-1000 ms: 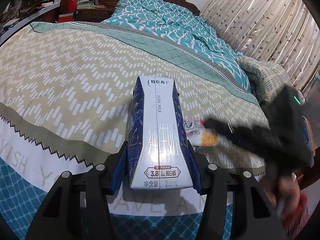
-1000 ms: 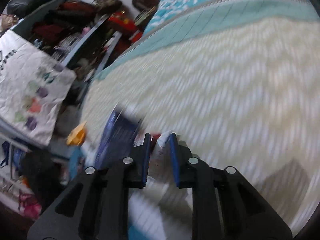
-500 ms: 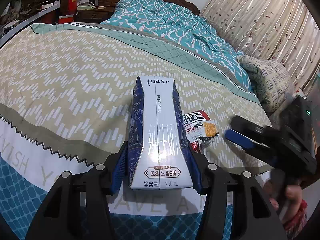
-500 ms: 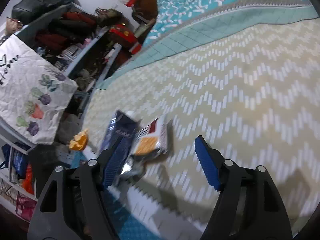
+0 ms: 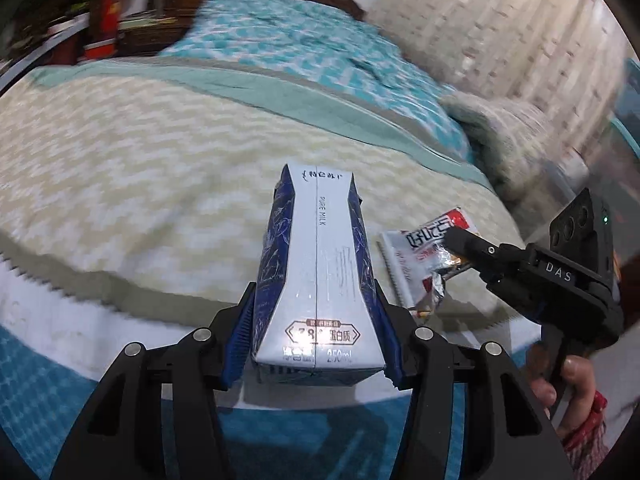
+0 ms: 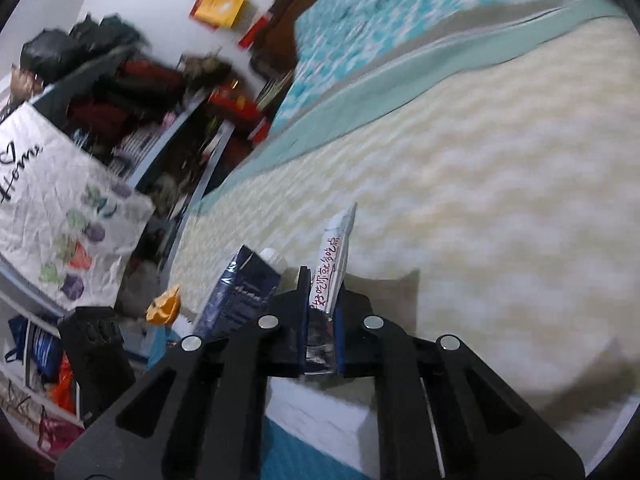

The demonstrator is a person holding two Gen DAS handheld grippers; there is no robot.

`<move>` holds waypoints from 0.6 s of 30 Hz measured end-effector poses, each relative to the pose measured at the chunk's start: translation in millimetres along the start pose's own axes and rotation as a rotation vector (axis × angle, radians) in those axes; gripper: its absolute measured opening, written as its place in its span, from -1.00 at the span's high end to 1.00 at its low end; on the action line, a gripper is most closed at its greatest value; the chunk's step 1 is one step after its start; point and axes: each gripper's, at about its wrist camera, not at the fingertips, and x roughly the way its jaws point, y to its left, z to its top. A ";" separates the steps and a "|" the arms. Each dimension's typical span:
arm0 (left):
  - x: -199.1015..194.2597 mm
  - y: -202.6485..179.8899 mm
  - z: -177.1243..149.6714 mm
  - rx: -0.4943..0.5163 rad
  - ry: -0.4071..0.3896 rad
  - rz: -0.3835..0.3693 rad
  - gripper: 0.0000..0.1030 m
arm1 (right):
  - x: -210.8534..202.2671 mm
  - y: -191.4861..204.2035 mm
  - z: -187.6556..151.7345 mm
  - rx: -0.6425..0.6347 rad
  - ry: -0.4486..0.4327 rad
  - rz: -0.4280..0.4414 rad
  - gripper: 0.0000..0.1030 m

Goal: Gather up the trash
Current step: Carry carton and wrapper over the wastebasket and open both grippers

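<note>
A blue and white milk carton (image 5: 316, 280) lies lengthwise between my left gripper's (image 5: 314, 312) blue pads, which press on its two sides above the bed's chevron cover (image 5: 140, 180). To its right, my right gripper (image 5: 456, 240) has its jaws closing tight on a white and red snack wrapper (image 5: 416, 248), lifted off the cover. In the right wrist view the wrapper (image 6: 334, 260) stands up from between the right gripper's (image 6: 320, 304) pads, with the carton (image 6: 240, 292) just to its left. A hand (image 5: 572, 380) holds the right gripper's handle.
A teal patterned quilt (image 5: 280, 40) and a pillow (image 5: 512, 128) lie at the far end of the bed, with curtains (image 5: 500, 20) behind. Left of the bed stand cluttered shelves (image 6: 132, 92) and a white printed bag (image 6: 52, 208). The bed's edge runs just below both grippers.
The right gripper opened, dropped the wrapper onto the cover, then shut on it again and lifted it. The left gripper kept the carton and shifted slightly.
</note>
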 end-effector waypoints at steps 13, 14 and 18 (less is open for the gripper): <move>85.6 -307.9 -0.6 0.422 0.208 -0.406 0.04 | -327.2 -168.0 -35.1 0.205 -0.522 -0.335 0.76; 91.2 -330.6 -4.2 0.444 0.219 -0.428 0.05 | -342.6 -178.2 -39.3 0.219 -0.541 -0.358 0.76; 128.0 -436.8 -22.1 0.546 0.297 -0.515 0.06 | -402.0 -221.3 -49.5 0.264 -0.601 -0.468 0.76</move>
